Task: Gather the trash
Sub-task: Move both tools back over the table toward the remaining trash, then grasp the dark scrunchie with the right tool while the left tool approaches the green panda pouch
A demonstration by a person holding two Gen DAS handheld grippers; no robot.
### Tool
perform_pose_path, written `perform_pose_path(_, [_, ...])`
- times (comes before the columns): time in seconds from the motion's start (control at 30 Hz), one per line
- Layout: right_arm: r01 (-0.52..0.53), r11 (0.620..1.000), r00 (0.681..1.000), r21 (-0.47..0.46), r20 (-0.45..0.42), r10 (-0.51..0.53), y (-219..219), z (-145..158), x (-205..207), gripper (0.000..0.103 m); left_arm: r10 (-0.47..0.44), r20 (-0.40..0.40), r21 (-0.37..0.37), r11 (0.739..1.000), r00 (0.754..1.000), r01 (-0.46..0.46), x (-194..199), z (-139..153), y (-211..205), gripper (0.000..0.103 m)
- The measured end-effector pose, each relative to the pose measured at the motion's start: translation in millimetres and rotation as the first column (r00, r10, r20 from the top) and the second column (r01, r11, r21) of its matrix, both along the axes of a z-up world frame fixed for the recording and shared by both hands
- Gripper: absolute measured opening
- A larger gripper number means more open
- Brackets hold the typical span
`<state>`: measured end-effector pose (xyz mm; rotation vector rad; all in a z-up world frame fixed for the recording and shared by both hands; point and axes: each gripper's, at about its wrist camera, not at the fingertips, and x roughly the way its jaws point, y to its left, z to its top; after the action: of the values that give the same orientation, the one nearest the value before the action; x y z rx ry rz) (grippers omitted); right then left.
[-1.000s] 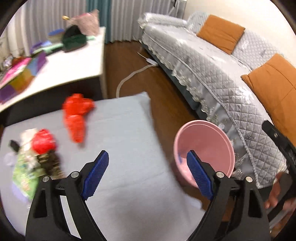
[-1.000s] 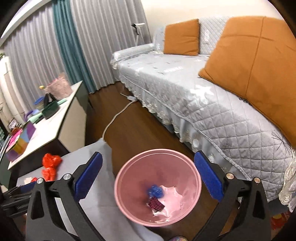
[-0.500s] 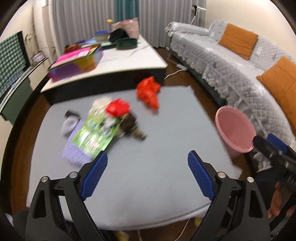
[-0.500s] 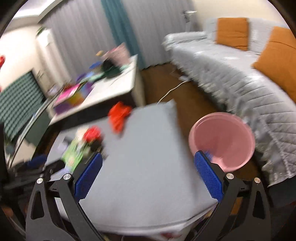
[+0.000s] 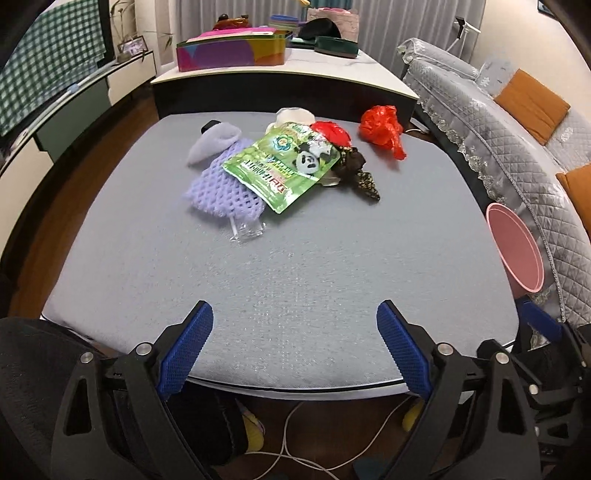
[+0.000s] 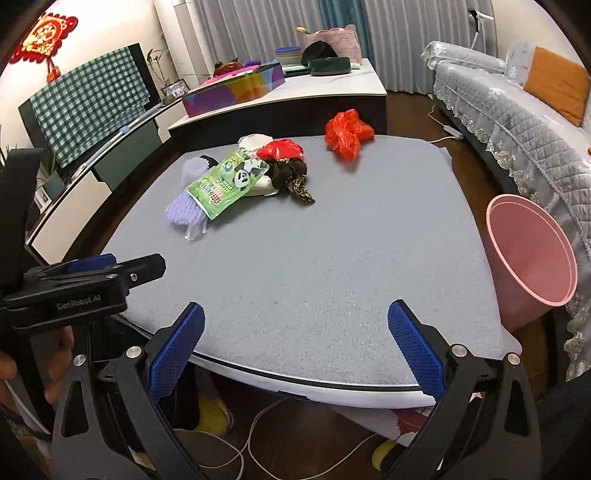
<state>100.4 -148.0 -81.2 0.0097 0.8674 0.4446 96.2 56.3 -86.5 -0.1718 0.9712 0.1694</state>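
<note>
We're in a home living room here. Along the right we see a sofa (image 6: 517, 107) under a quilted grey cover with orange cushions (image 6: 557, 88), and long grey and teal curtains (image 6: 280, 26) hang at the back. On the left, a low media cabinet (image 6: 96, 162) carries a screen draped in green checked cloth (image 6: 88, 99), with a red knot ornament (image 6: 44, 35) on the wall. Dark wooden flooring (image 6: 417, 110) runs between the sofa and a white-topped table (image 6: 332, 83) cluttered with household odds and ends.

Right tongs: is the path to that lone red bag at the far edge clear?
Probably yes. The right tongs are open and empty, bare mat lies before the red bag, and the pile sits left.
</note>
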Motion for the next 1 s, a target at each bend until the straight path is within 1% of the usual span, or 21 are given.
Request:
perform_pose_path(0.07, [0.002, 1.0, 1.0, -0.002, -0.003, -0.002, 1.4, -1.4, 2.7, 0.098, -0.006, -0.01, 0.01, 1.0, 1.0, 0.006, 0.4, -4.6, -0.3, 0.087])
perform_pose_path(0.37, [0.024, 1.0, 0.999, -0.016, -0.042, -0.025, -2.0, -11.6, 13.3, 0.098, -0.015, -0.03, 0.009, 1.0, 0.999, 0.015, 7.9, -12.3, 0.5, 0.087])
perform_pose_path(0.47, [0.034, 0.999, 0.999, -0.027, -0.04, -0.035, -2.0, -8.9, 20.5, 0.098, 0.014, -0.032, 0.036, 0.999, 0.999, -0.013, 11.1, -4.5, 7.8, 0.087])
perform_pose_path(0.57, [0.037, 0.998, 0.999, -0.048, -0.016, -0.038, 1.2, -1.5, 32.5, 0.098, 0.058, -0.016, 0.064, 0.996, 0.998, -0.057, 17.2, 9.8, 24.3, 0.087])
perform_pose_path(0.67, [0.032, 0.997, 0.999, -0.067, 0.014, -0.031, 9.1, 5.9, 48.4, 0.098, 0.098, 0.013, 0.087, 0.991, 0.995, -0.098, 27.4, 28.7, 47.6, 0.087])
perform_pose_path(0.77, [0.018, 0.996, 1.0, -0.083, 0.021, -0.016, 23.2, 7.4, 71.1, 0.098, 0.11, 0.021, 0.136, 0.984, 0.994, -0.112, 45.0, 42.2, 68.4, 0.087])
perform_pose_path(0.83, [0.009, 0.995, 1.0, -0.095, 0.021, -0.007, 35.8, 4.4, 89.5, 0.098, 0.125, 0.012, 0.161, 0.979, 0.992, -0.125, 60.6, 46.6, 83.3, 0.087])
perform_pose_path(0.93, [0.001, 0.993, 1.0, -0.114, -0.01, -0.002, 55.4, -5.1, 121.7, 0.098, 0.129, -0.006, 0.144, 0.981, 0.992, -0.127, 85.0, 47.1, 100.1, 0.087])
perform_pose_path(1.0, [0.001, 0.994, 1.0, -0.113, -0.026, -0.004, 67.1, -10.9, 140.1, 0.098, 0.101, -0.019, 0.134, 0.986, 0.995, -0.097, 103.4, 43.6, 103.4, 0.087])
